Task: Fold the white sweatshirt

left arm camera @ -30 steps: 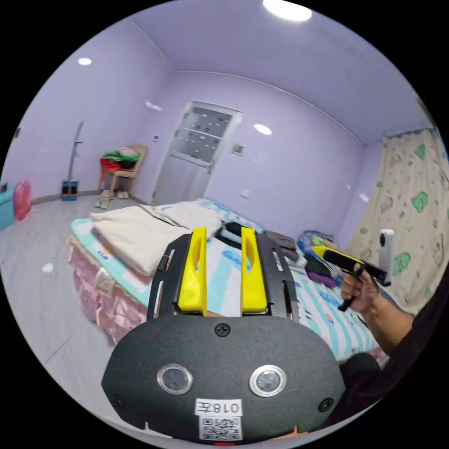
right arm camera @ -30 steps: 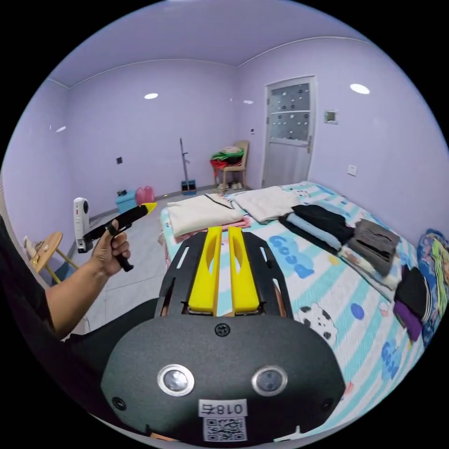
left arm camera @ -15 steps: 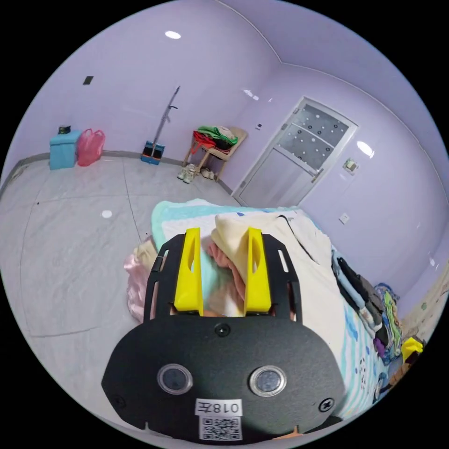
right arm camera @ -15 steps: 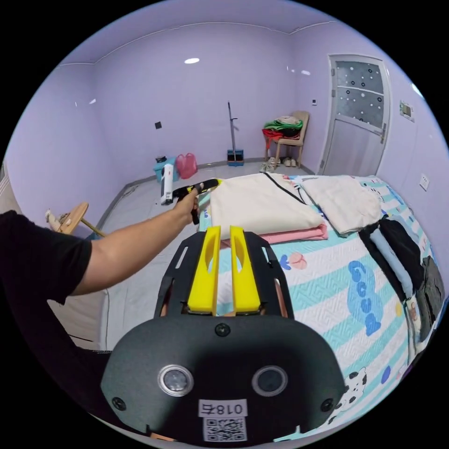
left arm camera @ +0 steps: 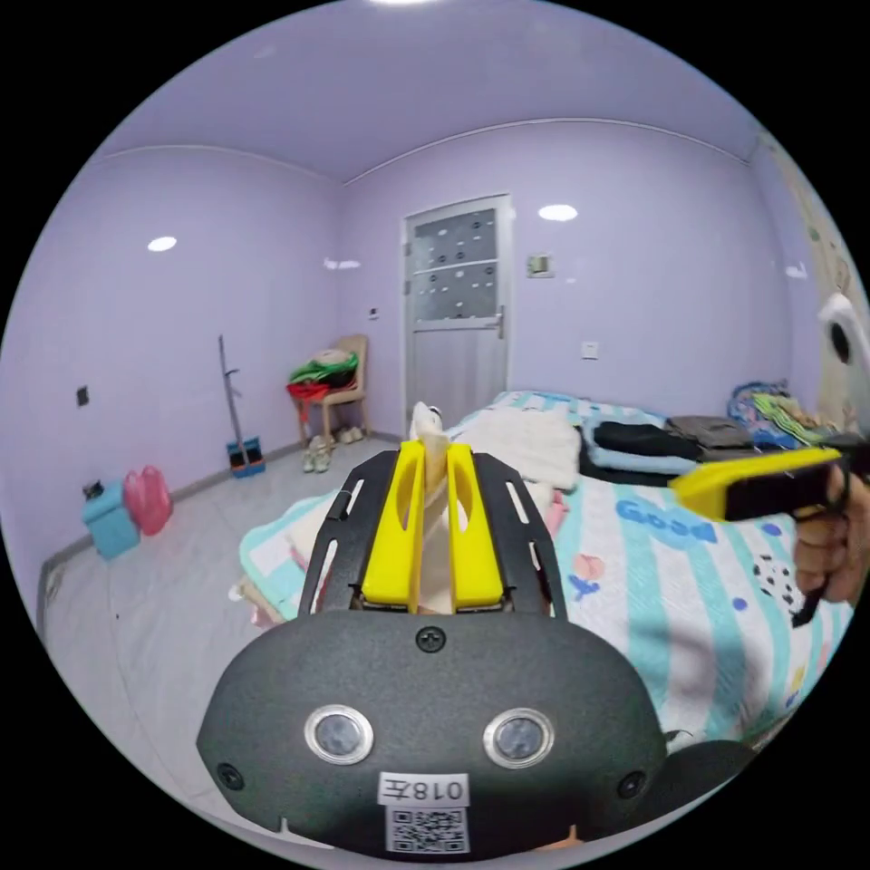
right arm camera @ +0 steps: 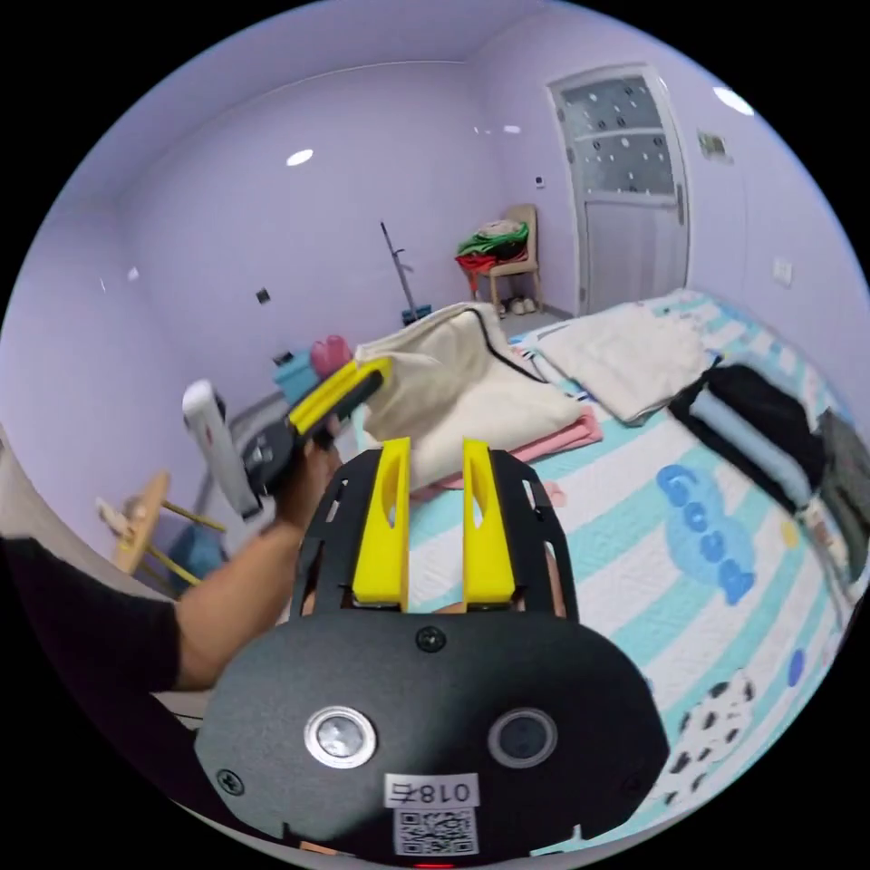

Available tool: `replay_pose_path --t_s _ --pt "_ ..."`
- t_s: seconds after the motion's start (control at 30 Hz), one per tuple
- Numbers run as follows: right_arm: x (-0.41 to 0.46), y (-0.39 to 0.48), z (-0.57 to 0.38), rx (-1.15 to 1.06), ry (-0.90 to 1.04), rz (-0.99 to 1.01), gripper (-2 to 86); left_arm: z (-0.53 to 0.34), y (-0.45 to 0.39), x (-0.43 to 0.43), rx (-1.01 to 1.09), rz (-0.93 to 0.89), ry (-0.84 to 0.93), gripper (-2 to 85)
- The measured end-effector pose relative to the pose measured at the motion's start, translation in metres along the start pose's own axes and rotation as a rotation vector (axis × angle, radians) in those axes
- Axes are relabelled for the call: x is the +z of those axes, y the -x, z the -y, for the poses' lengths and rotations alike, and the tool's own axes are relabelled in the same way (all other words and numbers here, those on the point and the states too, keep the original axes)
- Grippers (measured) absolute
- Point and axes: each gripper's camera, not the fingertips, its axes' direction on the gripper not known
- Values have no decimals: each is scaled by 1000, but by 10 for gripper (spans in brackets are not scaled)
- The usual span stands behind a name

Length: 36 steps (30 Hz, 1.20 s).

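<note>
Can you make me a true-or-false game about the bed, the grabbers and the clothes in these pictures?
1. The left gripper has cream cloth pinched between its jaws. True: a corner of the white sweatshirt is clamped there and lifted off the pile.
2. The right gripper is squeezing the sweatshirt too. False: its jaws stand apart with nothing between them, above the striped bedspread.
3. A pink garment lies under the sweatshirt. True.
4. The door is wide open. False: it is closed.
5. The chair by the door is bare. False: green and red clothes are heaped on it.
</note>
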Motion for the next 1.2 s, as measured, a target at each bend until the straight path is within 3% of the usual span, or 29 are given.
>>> replay_pose_path --t_s 0.07,0.23,0.5,0.57,0.7,0.83,1.03,1.2 --pt "-1 -31 9 130 19 185 123 -10 -30 -8 64 -55 -11 44" --pt "-15 -84 -5 329 60 283 130 -51 -82 -11 183 -252 10 44" --pt "-44 -176 -66 645 39 542 74 -114 -58 0 228 -508 41 34" --pt "-57 -195 -77 682 -2 544 60 -127 -34 -2 133 -526 30 24" --pt "-98 -209 -87 651 -136 630 51 -178 63 19 -404 -385 112 43" --pt "-175 -211 -92 510 -214 659 49 -246 134 72 -886 -544 207 115" --pt "-297 -229 -147 479 -369 698 50 -294 127 128 -1182 -809 193 184" --pt "-394 -230 -215 493 -294 530 49 -323 99 163 -1281 -901 247 207"
